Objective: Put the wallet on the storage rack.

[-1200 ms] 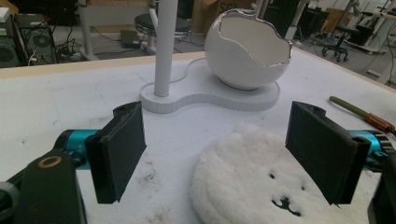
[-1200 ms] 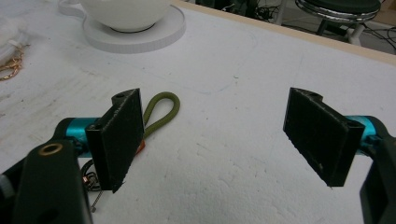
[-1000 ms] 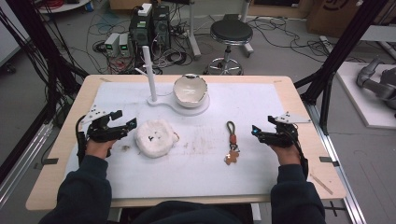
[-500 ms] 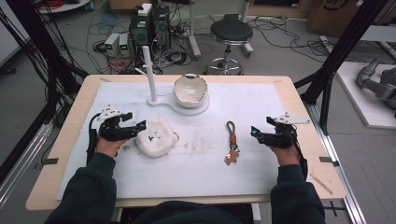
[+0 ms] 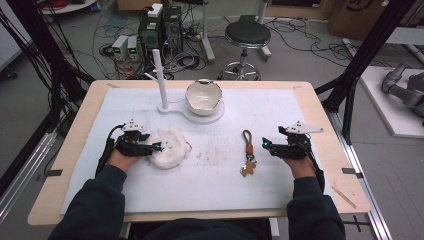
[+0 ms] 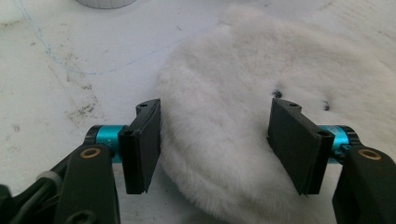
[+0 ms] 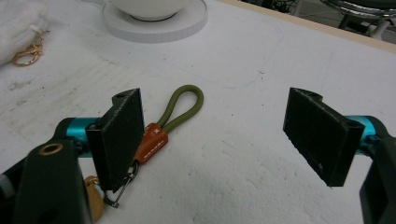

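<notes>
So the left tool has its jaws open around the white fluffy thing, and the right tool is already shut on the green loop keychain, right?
Not quite. The right tool is open too, as the right gripper view shows: the green loop keychain lies beside one jaw, ungripped. The left tool does stand open around the white fluffy thing.

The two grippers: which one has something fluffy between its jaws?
The left gripper. Its open jaws stand on either side of the white furry pouch, while the right gripper has bare mat between its jaws, the green-looped keychain beside one of them.

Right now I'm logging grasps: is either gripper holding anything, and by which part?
Nothing held. The left gripper is open astride the white fluffy pad; the right gripper is open beside the keychain.
</notes>
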`<state>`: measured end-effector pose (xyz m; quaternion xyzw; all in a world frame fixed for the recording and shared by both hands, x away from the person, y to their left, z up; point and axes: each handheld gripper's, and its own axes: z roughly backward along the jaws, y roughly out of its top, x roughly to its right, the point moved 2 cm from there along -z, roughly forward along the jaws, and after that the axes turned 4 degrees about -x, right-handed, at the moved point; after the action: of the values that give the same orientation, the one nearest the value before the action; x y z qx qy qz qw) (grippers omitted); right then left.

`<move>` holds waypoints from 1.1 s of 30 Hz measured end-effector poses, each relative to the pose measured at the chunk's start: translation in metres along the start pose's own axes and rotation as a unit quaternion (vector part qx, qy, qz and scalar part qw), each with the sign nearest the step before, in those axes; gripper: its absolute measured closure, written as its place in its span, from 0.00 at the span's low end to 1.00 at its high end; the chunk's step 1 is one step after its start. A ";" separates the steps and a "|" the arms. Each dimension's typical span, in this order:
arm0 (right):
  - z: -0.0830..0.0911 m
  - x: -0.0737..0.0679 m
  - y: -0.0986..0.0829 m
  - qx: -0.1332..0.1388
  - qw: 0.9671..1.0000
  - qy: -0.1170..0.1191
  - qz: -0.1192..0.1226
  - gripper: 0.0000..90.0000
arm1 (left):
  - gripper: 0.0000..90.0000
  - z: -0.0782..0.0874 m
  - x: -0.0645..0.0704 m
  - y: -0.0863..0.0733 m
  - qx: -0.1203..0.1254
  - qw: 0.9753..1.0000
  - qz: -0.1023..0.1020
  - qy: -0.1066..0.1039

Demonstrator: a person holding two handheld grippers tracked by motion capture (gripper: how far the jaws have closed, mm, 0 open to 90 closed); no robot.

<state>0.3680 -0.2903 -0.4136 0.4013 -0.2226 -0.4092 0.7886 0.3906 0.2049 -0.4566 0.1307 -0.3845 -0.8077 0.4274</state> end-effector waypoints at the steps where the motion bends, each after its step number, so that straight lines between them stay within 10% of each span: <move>1: 0.000 -0.001 0.000 -0.001 1.000 0.000 0.001 0.23 | 0.42 0.000 -0.001 0.000 -0.001 1.000 0.004 0.000; 5: -0.001 -0.002 0.000 -0.009 1.000 -0.001 0.009 0.23 | 0.54 0.001 -0.005 0.000 -0.005 1.000 0.022 -0.005; 8: 0.002 -0.008 0.000 -0.011 1.000 0.001 0.017 0.23 | 0.86 0.009 -0.006 0.001 0.012 0.999 0.031 -0.010; 12: -0.004 -0.013 0.011 0.006 1.000 0.017 0.008 0.23 | 0.91 0.022 -0.003 0.002 0.044 0.998 0.041 -0.023; 16: -0.014 -0.021 0.017 0.007 0.999 0.043 0.008 0.23 | 0.92 0.040 0.007 0.009 0.139 0.988 0.050 -0.048; 26: -0.035 -0.065 0.033 0.008 0.990 0.141 0.016 0.24 | 0.93 0.049 0.046 0.036 0.240 0.969 0.017 -0.061; 33: -0.050 -0.090 0.036 0.008 0.982 0.186 0.018 0.24 | 0.93 0.045 0.060 0.041 0.254 0.965 0.006 -0.071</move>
<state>0.3679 -0.1807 -0.4152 0.4727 -0.0821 -0.3116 0.8202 0.3542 0.1662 -0.3893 0.1748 -0.6071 -0.6880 0.3570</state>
